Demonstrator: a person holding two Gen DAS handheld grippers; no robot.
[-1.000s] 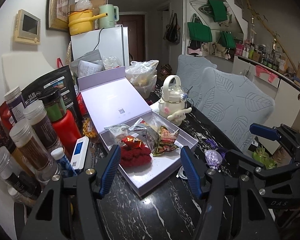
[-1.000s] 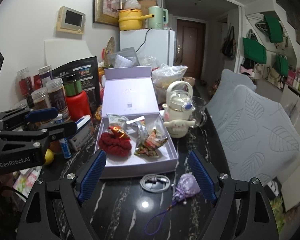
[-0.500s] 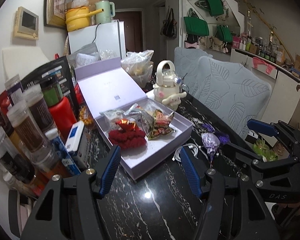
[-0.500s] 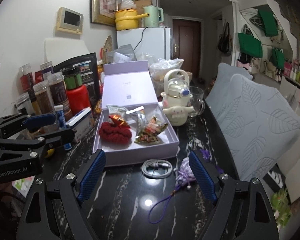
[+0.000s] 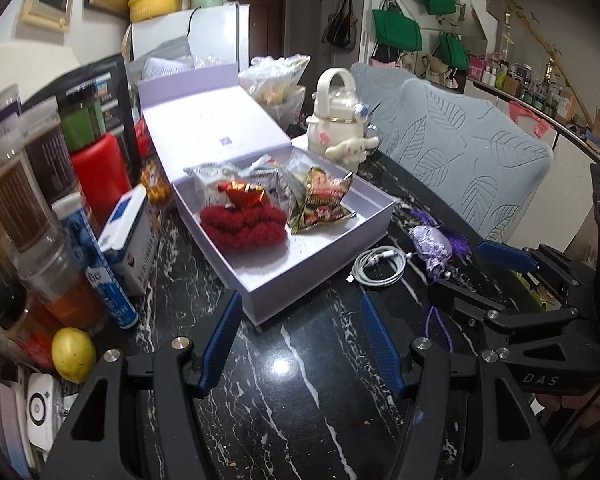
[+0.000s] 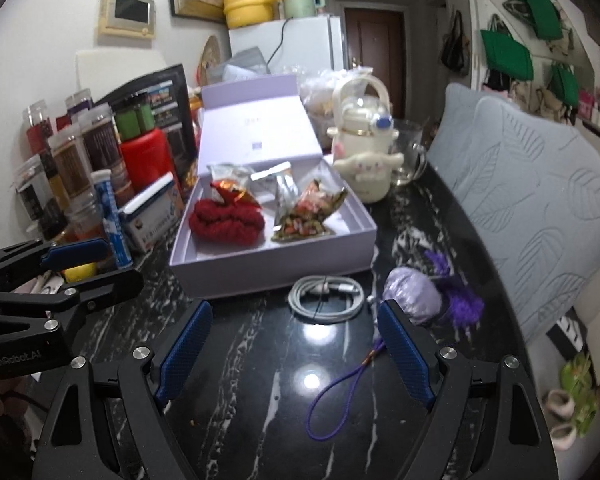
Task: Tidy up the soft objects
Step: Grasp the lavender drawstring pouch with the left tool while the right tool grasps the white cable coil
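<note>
Judging by how things lie, the sorting looks partly done. Nearest, both tools hover above the black marble table: the left gripper and the right gripper each have their jaws spread wide, with nothing between them. Just past the right gripper, a lilac pouch with a purple tassel and cord lies on the table, outside the box, beside a coiled white cable; these seem to be what is left. Farther on, the open lilac box already holds a red knitted bundle on its left and crinkly snack packets to its right. Beyond stands a cream kettle.

Only the left wrist view shows a yellow lemon at near left by the jars. Only the right wrist view shows the cord's whole loop and a glass mug behind the kettle.
</note>
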